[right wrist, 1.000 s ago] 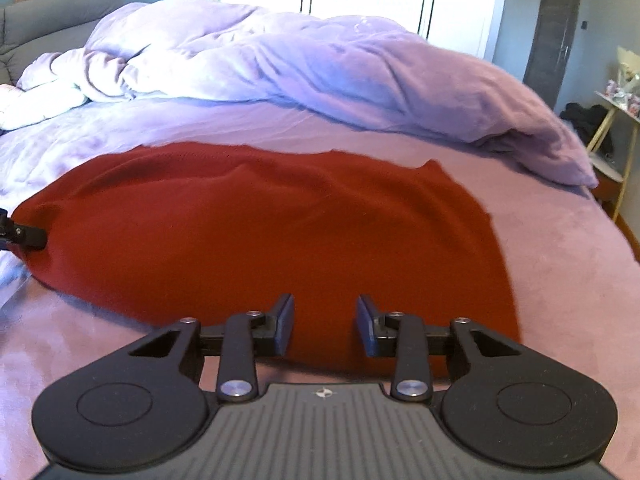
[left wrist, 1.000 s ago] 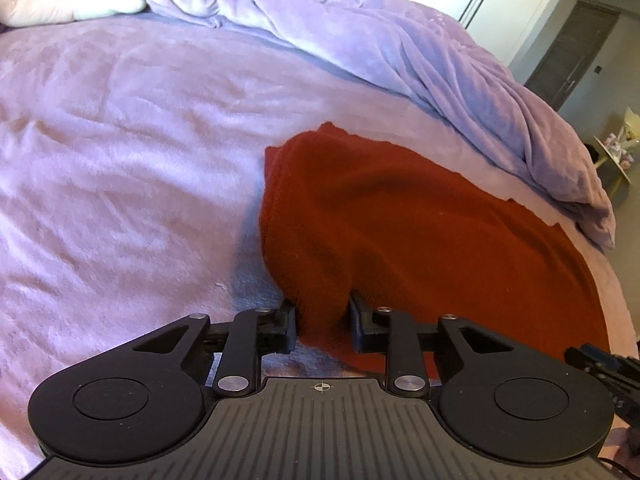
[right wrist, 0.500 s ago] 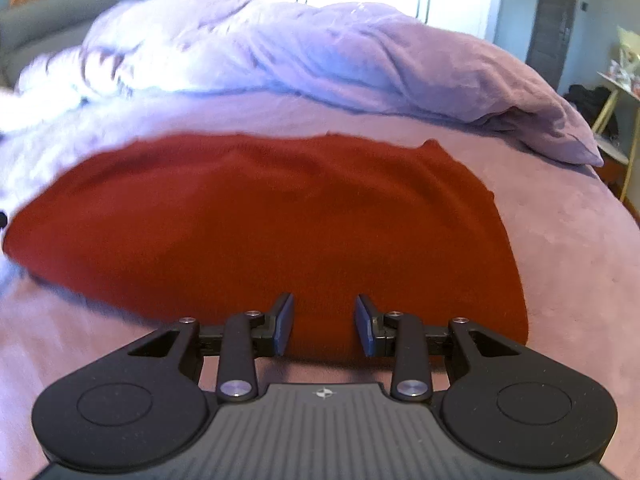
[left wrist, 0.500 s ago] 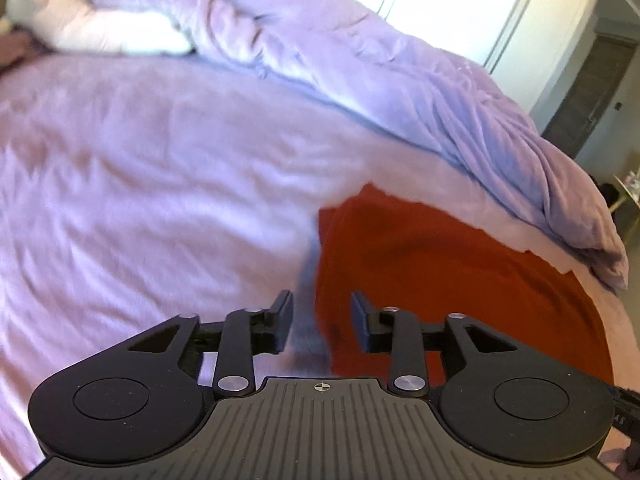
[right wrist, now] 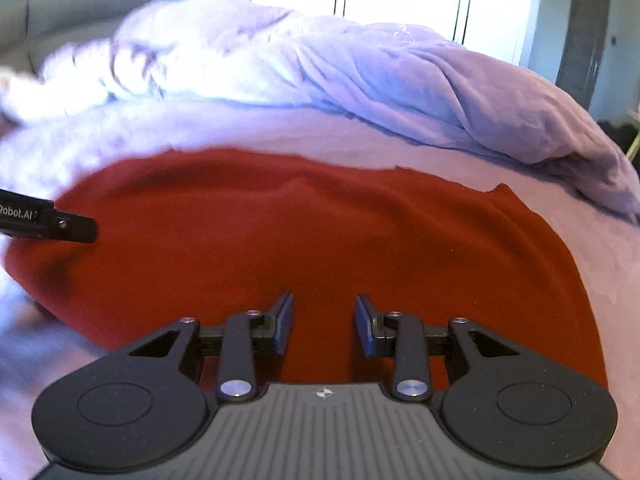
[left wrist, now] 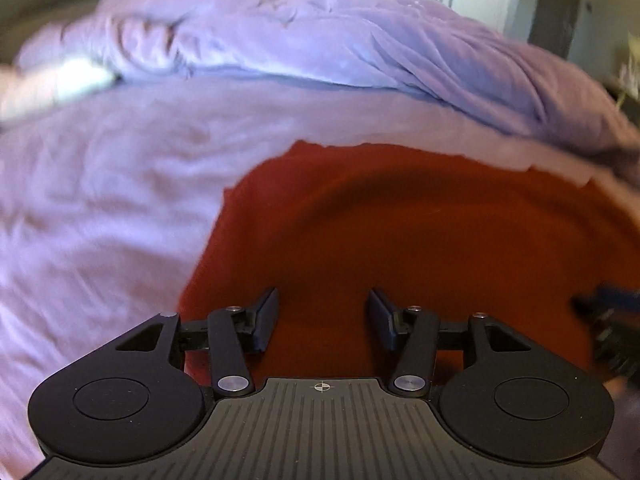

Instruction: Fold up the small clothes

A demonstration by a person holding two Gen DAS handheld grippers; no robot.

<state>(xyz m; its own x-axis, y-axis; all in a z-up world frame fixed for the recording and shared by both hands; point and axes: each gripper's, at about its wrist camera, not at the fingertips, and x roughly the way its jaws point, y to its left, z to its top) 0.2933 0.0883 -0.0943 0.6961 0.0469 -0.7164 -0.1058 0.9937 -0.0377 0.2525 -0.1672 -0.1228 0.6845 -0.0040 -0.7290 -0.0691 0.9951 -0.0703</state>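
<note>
Centrally, red garment point(right wrist: 320, 240) spread flat on lilac bed sheet point(left wrist: 100, 208). Left gripper point(left wrist: 323, 319) released, fingers apart over cloth. Right gripper point(right wrist: 325, 330) likewise released, grasping nothing. Rumpled duvet point(right wrist: 360, 80) across upper frame.

The left gripper point(left wrist: 323, 320) no longer pinches the red cloth point(left wrist: 420, 240): its jaws now stand wide apart with only flat fabric between them. It now faces the cloth's middle rather than its left edge. In the right wrist view the left gripper point(right wrist: 60, 224) reaches further over the cloth's left end, and the right gripper point(right wrist: 324, 326) sits nearer the cloth
</note>
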